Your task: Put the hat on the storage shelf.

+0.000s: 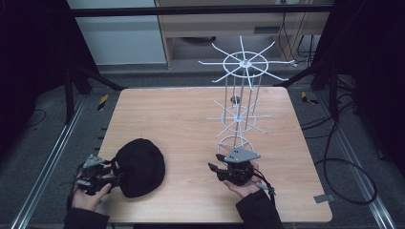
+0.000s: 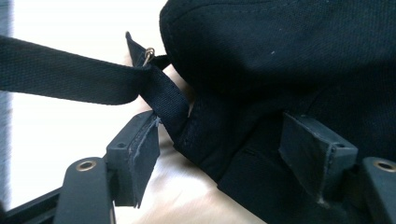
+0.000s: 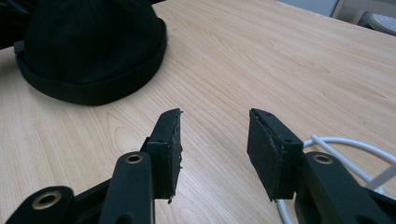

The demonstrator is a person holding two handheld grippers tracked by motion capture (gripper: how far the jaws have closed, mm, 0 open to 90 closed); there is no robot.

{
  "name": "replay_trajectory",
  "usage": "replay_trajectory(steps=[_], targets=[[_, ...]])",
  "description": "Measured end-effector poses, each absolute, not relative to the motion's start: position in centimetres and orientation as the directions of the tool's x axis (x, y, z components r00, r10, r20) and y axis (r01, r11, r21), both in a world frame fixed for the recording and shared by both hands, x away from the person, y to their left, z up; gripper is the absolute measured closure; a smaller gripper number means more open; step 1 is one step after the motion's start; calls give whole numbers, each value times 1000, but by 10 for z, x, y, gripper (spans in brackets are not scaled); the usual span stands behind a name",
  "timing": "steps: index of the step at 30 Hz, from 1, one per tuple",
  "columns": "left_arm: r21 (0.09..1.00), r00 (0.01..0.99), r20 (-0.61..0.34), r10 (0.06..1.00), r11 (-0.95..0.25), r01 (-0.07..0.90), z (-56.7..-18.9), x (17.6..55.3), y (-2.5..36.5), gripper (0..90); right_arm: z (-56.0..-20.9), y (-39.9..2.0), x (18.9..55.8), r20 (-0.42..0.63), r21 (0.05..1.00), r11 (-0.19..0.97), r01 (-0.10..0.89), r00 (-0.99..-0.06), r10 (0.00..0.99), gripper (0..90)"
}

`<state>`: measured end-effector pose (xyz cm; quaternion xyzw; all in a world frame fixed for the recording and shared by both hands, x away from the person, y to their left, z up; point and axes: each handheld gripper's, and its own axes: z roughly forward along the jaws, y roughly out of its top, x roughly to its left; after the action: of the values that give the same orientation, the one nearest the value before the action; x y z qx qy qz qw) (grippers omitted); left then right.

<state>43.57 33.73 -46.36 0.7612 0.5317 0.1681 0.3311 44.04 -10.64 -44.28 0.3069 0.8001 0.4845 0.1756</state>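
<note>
Black cap (image 1: pixel 140 167) lies near-left on the wooden surface (image 1: pixel 191 124), its rim between the spread left claw (image 2: pixel 224 154) (not yet pinched), while the right claw (image 3: pixel 214 149) waits spread and empty beside the white wire rack (image 1: pixel 241 102), hanging seemingly unstarted.

On the table (image 1: pixel 191 119), the cap (image 1: pixel 140 167) sits at eight o'clock, the wire rack (image 1: pixel 241 102) at two o'clock, well apart; each gripper lies nearer six.
</note>
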Motion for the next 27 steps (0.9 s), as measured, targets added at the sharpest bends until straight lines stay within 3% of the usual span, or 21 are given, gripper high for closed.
replay_trajectory(steps=[6,17,21,24,27], targets=[[652,436,-68,897,-291,700,-473,453,322,252,-445,-110,440,19,882,341,326,-746,665,538],[593,469,-156,869,-297,748,-488,450,347,84,-446,-109,440,19,879,347,327,-751,660,499],[606,465,-132,875,-301,737,-484,449,349,78,-446,-110,439,24,880,342,328,-752,659,486],[648,444,-101,890,-280,708,-471,442,353,162,-445,-110,439,24,883,340,325,-753,658,485],[685,451,-74,890,-283,671,-455,433,356,169,-445,-111,439,25,885,336,323,-752,659,483]])
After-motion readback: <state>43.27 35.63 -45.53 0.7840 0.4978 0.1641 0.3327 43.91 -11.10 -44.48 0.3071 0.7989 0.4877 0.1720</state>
